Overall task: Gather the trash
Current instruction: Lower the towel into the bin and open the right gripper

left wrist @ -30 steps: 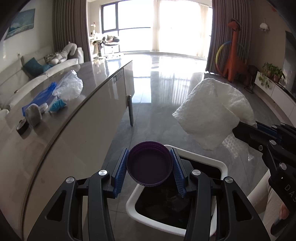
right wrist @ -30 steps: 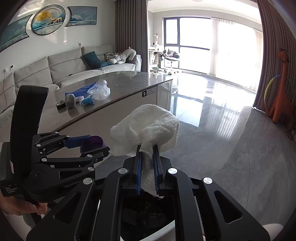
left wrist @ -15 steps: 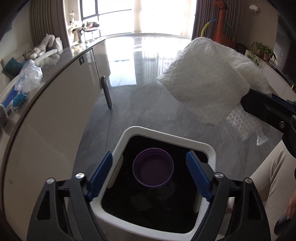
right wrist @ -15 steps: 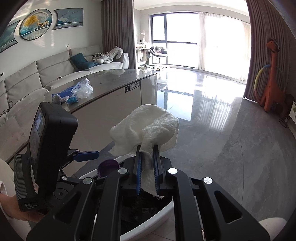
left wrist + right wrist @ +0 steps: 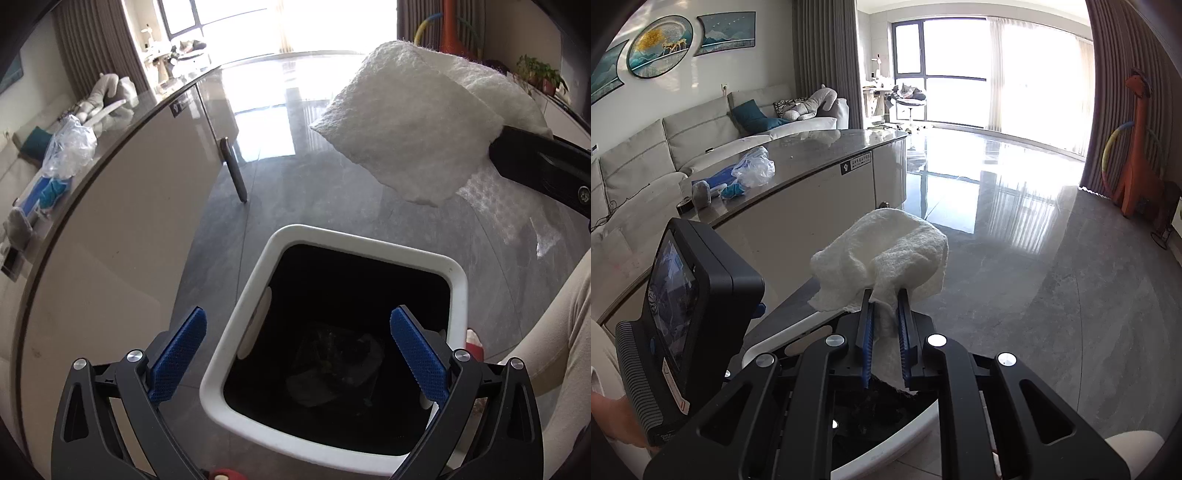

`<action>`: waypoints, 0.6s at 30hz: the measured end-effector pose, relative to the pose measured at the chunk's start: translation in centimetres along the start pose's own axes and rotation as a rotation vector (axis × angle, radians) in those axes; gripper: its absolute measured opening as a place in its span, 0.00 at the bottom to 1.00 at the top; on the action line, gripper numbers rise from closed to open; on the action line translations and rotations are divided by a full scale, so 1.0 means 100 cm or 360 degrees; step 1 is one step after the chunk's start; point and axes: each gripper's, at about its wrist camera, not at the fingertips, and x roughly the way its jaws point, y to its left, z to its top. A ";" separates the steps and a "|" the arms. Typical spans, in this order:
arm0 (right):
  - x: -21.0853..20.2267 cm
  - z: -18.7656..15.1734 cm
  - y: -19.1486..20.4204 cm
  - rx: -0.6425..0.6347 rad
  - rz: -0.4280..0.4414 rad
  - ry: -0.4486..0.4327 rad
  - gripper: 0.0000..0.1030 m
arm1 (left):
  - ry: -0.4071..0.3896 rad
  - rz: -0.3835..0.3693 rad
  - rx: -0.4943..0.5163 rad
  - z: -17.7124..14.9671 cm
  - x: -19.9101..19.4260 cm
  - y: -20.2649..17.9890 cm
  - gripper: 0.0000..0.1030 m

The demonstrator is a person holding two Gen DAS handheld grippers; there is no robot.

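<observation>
A white-rimmed trash bin (image 5: 369,243) with a black liner stands on the floor below my left gripper (image 5: 295,347), which is open and empty right above the bin's mouth. Dark crumpled trash (image 5: 332,365) lies at the bin's bottom; the purple lid is not visible in it. My right gripper (image 5: 885,314) is shut on a crumpled white paper towel (image 5: 886,254) and holds it over the bin's rim (image 5: 886,461). The towel also shows in the left wrist view (image 5: 413,122), above and beyond the bin.
A long curved counter (image 5: 110,206) runs along the left, carrying a clear plastic bag (image 5: 755,171), blue scraps (image 5: 731,190) and a grey wad (image 5: 701,194). Glossy grey floor (image 5: 1034,277) stretches ahead. My leg (image 5: 554,332) is at the bin's right.
My left gripper opened and let go of the purple lid, which dropped into the bin and out of sight. The left gripper tilted down over the bin. The right gripper keeps the towel.
</observation>
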 end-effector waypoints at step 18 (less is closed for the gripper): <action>0.043 -0.030 0.032 -0.0111 0.0084 0.0201 0.14 | -0.0333 0.0346 -0.0342 0.012 -0.058 0.060 0.95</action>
